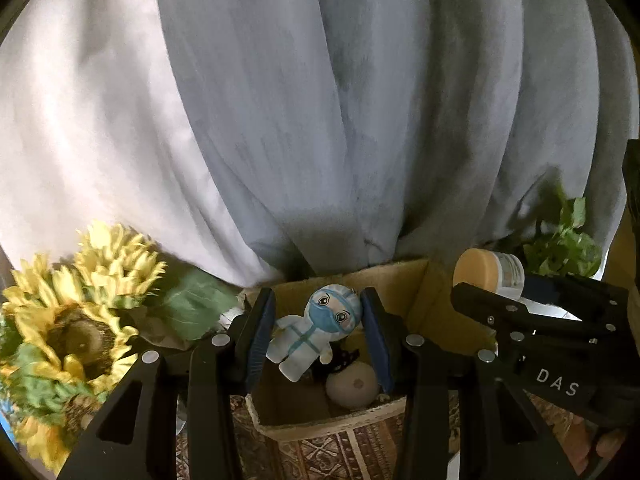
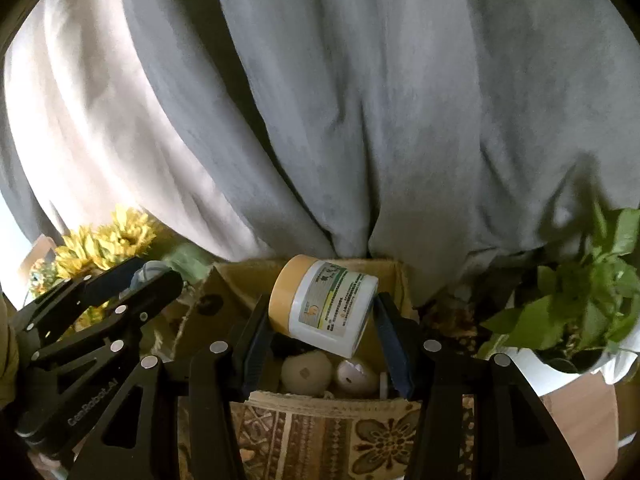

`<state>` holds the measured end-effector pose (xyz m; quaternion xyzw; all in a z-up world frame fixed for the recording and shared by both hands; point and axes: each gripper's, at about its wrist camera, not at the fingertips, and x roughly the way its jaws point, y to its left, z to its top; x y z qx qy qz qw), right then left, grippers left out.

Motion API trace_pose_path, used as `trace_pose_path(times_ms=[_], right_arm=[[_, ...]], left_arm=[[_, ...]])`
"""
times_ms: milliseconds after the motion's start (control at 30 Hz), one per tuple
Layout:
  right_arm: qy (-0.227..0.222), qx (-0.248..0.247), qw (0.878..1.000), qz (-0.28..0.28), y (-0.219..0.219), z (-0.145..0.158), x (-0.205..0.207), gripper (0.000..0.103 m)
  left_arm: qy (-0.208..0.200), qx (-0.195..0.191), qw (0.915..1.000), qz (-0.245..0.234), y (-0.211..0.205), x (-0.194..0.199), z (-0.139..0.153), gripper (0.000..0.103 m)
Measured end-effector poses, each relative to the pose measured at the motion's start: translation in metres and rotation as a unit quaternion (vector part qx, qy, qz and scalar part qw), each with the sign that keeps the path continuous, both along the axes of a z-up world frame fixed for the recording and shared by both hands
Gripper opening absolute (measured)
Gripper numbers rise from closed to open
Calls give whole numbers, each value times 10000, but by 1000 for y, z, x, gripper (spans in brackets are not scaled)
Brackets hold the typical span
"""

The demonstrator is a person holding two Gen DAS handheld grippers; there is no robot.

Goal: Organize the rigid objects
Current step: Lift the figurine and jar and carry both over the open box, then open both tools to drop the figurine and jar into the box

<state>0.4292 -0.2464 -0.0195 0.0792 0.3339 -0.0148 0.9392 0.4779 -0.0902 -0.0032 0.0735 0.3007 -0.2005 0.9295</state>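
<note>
Left gripper [image 1: 318, 334] pinches a light, stiff doll [image 1: 316, 330]; right gripper [image 2: 322, 326] clamps a smooth, slippery jar [image 2: 324, 306] crosswise above the box [image 2: 224, 300].

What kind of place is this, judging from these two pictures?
Probably a room in a home, though I cannot be sure. Long grey curtains hang behind, a patterned cloth covers the surface, and sunflowers and a potted green plant stand beside a cardboard box of small things.
</note>
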Motion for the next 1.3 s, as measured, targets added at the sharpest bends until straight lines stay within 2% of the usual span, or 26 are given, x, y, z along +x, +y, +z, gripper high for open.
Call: trace_pose_path(times_ms=[333,667,767,1033,1200,1300], right_arm=[[666,-5,9978,31,-9,-35,39,52],[1086,0,9940,156,-5,-58,55,54],[1125,-9,9936,112,-5,-59,55,56],[849,-125,9962,-117,-3,-44,37,57],[531,-154,9981,-266,4,-25,7,58],[407,-140,9983,-388,8,-19,-10,63]], left_arm=[[825,354,9958,-171,-14,39,-43,43],[1377,539,9887,-233,-15,52,-69,44],[1353,531,9891,-214,-13,48,-69,54],[910,399,9949,-155,-2,26,-51,54],[522,373,9976,-240,8,-5,-36,54],[336,378,9984,-261,15,-21,-30,54]])
